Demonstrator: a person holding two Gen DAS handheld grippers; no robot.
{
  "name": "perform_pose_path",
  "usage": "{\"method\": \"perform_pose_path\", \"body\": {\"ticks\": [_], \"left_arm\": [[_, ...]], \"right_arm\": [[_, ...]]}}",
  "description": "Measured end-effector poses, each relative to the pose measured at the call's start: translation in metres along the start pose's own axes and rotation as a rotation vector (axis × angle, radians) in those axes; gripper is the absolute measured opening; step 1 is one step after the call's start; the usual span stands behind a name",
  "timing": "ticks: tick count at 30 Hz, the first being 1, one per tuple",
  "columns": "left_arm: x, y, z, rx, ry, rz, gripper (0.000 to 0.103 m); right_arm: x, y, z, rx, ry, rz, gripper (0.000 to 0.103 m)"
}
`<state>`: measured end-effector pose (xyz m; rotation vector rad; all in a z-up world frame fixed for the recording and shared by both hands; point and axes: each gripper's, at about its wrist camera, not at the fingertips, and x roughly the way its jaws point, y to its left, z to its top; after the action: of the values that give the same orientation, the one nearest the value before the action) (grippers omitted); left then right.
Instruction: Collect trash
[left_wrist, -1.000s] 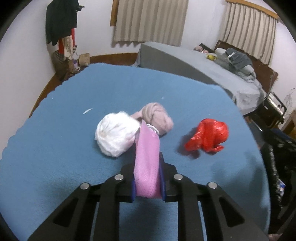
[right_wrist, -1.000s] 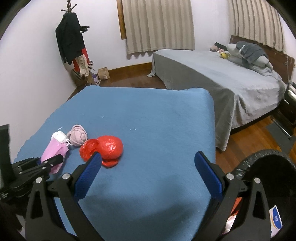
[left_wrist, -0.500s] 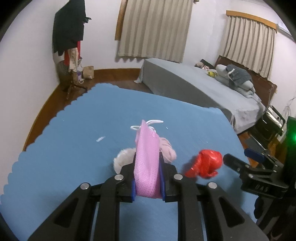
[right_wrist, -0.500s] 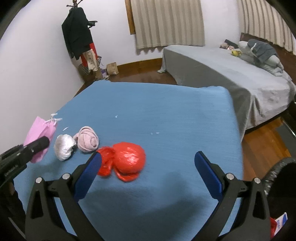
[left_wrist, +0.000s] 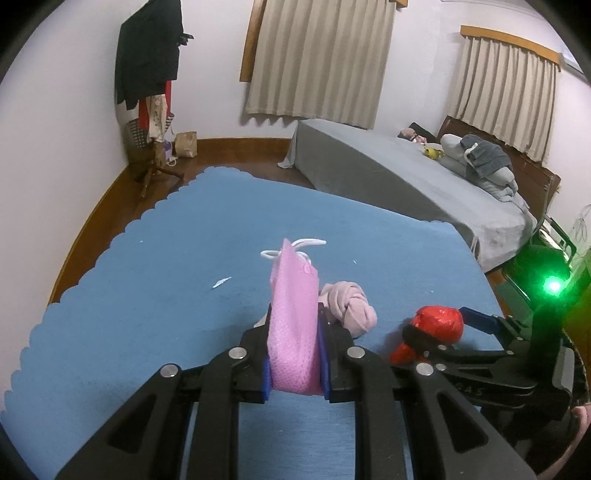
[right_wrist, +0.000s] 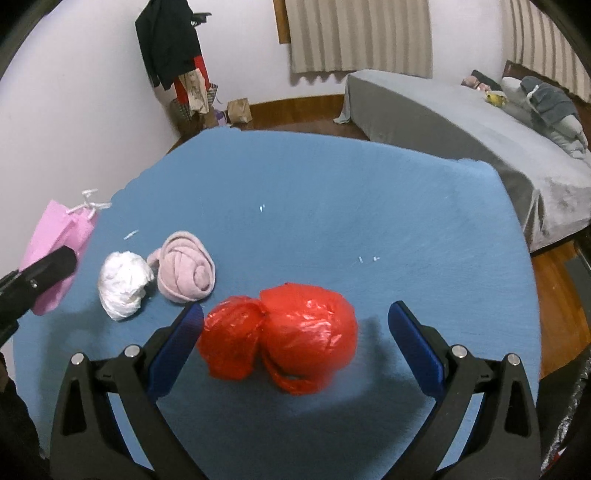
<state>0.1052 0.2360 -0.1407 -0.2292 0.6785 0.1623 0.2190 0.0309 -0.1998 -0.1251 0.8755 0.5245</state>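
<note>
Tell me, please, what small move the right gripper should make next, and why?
Probably ease a little further down and close. The right gripper stands open with the red plastic bag lying between its fingers on the blue cloth, not yet pinched; the left gripper already holds the pink mask.

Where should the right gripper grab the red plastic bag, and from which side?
Grip the round, fuller lobe of the red plastic bag, coming down from above. The right gripper is open and already straddles it. The knotted neck sits between the lobes and the left lobe looks loose and crumpled, so it would likely slip.
</note>
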Motion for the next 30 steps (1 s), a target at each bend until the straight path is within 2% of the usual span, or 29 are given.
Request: {"method": "perform_pose_path", "body": {"ticks": [1, 3, 4, 6, 11, 14, 30], "left_arm": [[0.000, -0.001, 0.000, 0.001, 0.000, 0.001, 0.019], [0.000, -0.001, 0.000, 0.003, -0.001, 0.002, 0.019], [0.000, -0.001, -0.001, 0.002, -0.001, 0.001, 0.019], [0.001, -0.002, -0.001, 0.003, 0.001, -0.001, 0.019], [0.001, -0.006, -0.002, 0.012, 0.005, -0.005, 0.019], [0.001, -0.008, -0.001, 0.013, 0.004, -0.008, 0.019], [-0.019, -0.041, 0.006, 0.046, -0.027, -0.046, 0.019]], "right_arm": [[0.001, -0.001, -0.001, 0.000, 0.005, 0.003, 0.097], [0.002, 0.000, -0.002, 0.000, 0.012, 0.013, 0.089], [0.002, 0.000, -0.002, 0.000, 0.018, 0.025, 0.079], [0.003, 0.002, -0.002, -0.001, 0.026, 0.044, 0.072], [-0.004, -0.001, 0.001, 0.006, 0.024, 0.082, 0.044], [-0.011, -0.003, 0.003, 0.004, 0.015, 0.091, 0.040], [-0.084, -0.031, 0.009, 0.056, -0.108, 0.055, 0.040]]}}
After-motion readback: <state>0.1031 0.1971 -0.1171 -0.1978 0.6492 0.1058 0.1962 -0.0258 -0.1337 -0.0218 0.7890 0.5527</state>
